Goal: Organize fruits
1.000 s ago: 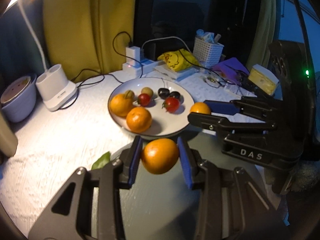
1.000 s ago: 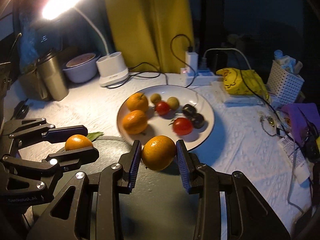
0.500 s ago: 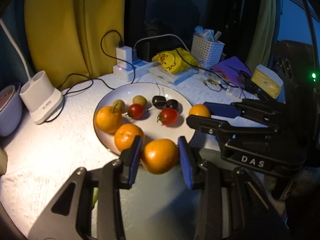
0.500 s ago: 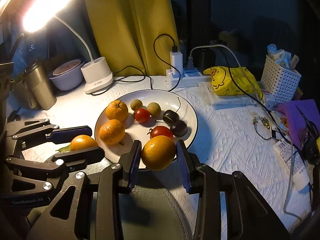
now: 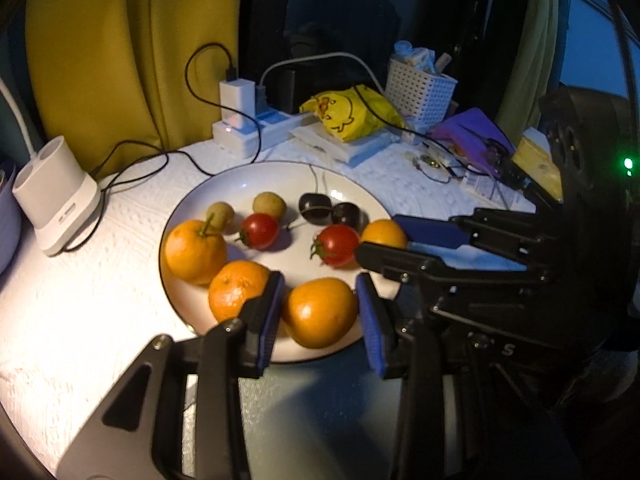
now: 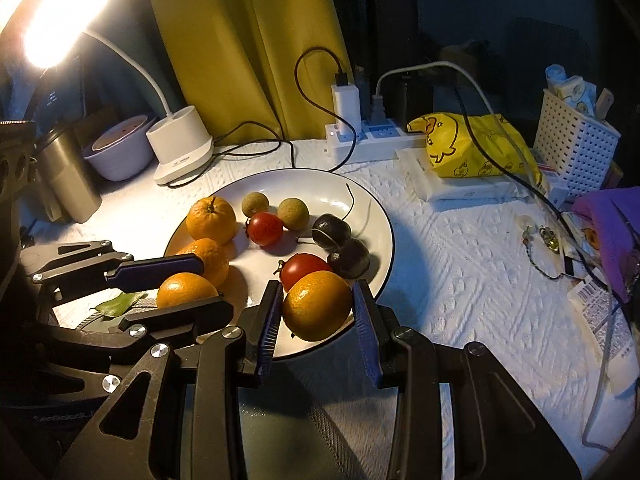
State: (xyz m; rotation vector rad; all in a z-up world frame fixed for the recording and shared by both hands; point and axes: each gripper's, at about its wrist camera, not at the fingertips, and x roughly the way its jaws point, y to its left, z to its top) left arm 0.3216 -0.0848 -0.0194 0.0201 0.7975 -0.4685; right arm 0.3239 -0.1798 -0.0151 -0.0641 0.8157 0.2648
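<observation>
On a white textured cloth (image 6: 460, 280) under a lit desk lamp (image 6: 60, 20) sits a round white plate (image 6: 372, 216); yellow curtain (image 6: 248, 40) behind, dark window to its right; power strip (image 6: 372, 140) with chargers at the back edge; yellow duck-print bag (image 6: 472, 144), white slotted basket (image 6: 576, 148) and purple cloth (image 6: 608, 220) to the right; steel cup (image 6: 66, 176) and pale bowl (image 6: 120, 148) to the left; dark round mat (image 5: 320, 400) at the plate's near rim.

Left gripper (image 5: 318, 312): blue pads on either side of an orange (image 5: 320, 312), clenched on it, over the plate's near-left part; second orange (image 5: 236, 296) just beside it, a stemmed third one (image 5: 196, 250) further back.

Right gripper (image 6: 318, 306): clamped on another orange (image 6: 318, 306) over the plate's near-right rim, just in front of a red tomato (image 6: 300, 270).

Also on plate: second tomato (image 6: 265, 228), two small brownish-green fruits (image 6: 276, 206), two dark plums (image 6: 340, 246).
</observation>
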